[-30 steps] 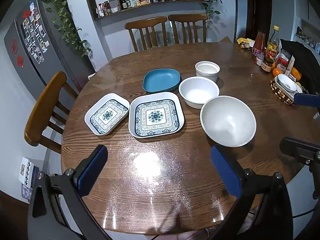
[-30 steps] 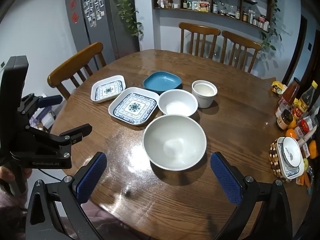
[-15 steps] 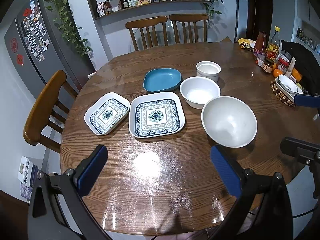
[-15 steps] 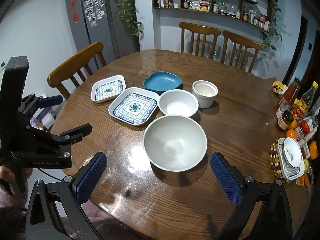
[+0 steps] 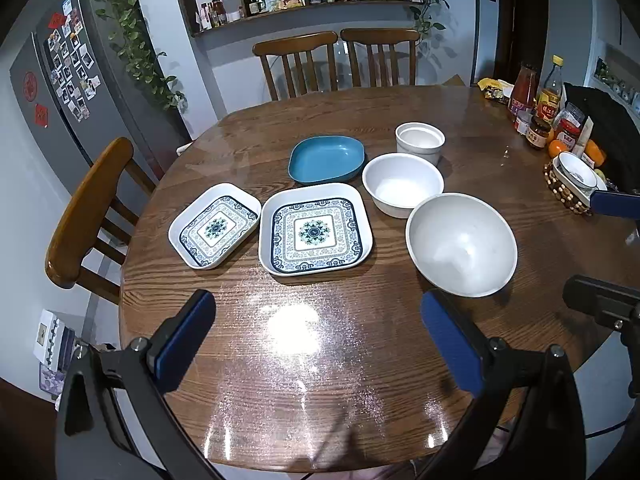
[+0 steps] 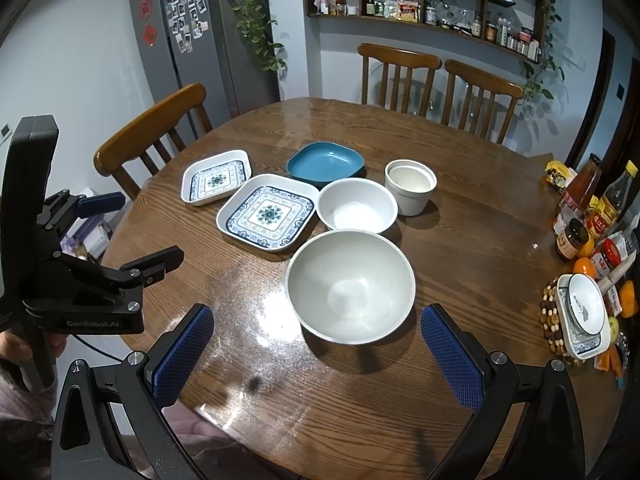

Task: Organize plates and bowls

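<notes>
**Nothing moved, stacking not begun**

Over the last second the scene barely shifted. Left claw (image 5: 316, 344) and right claw (image 6: 316, 350) both hover spread and empty; the big bowl (image 6: 351, 285) sits just ahead of the right one, plates (image 5: 316, 232) ahead of the left.

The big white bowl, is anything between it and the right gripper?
No. The big white bowl sits right ahead of the open right gripper, with only bare table between them.
</notes>
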Demonstrator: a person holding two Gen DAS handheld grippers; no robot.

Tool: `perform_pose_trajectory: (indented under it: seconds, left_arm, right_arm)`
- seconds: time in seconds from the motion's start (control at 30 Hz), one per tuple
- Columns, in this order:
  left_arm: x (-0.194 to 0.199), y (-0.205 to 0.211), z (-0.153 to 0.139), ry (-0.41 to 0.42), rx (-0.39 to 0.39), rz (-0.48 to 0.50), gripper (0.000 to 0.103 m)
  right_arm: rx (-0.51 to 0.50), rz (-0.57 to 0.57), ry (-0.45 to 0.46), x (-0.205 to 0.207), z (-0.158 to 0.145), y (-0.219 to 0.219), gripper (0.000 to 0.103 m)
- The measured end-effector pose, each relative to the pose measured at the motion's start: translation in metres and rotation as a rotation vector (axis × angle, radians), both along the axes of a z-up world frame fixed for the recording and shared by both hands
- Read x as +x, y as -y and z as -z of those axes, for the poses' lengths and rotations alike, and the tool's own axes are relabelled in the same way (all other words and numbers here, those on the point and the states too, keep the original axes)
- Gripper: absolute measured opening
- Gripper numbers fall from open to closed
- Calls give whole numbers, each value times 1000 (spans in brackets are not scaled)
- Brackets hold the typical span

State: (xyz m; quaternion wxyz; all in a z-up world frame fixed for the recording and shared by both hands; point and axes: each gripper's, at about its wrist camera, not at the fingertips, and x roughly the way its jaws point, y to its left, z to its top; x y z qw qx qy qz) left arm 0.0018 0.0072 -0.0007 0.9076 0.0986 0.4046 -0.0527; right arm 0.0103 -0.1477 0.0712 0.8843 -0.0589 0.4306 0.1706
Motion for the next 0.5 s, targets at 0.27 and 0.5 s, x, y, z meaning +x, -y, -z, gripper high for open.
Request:
perform_pose_trajectory:
  seconds: [0.27,0.5]
  left_arm:
    - [1,-3,2,-7,-7,-1,102]
    - [2,-5,3,-4,-17,-2,102]
  right_arm:
    - [1,-1,-1,0,0,0,103]
    - [1,0,-2,0,0,0,103]
